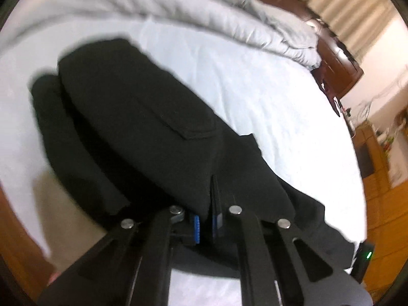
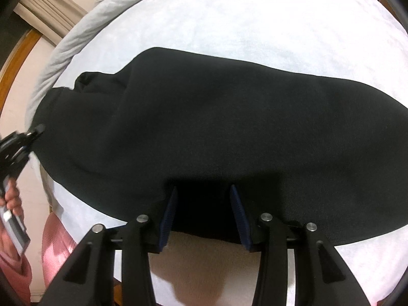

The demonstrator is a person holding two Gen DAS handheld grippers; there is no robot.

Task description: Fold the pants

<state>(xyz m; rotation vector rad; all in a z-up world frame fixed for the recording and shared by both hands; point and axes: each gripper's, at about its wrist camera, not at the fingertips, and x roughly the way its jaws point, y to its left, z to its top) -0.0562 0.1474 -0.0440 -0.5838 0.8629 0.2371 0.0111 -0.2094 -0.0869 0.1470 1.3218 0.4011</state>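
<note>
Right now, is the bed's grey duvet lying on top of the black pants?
No, the grey duvet is bunched along the far side, apart from the black pants.
</note>
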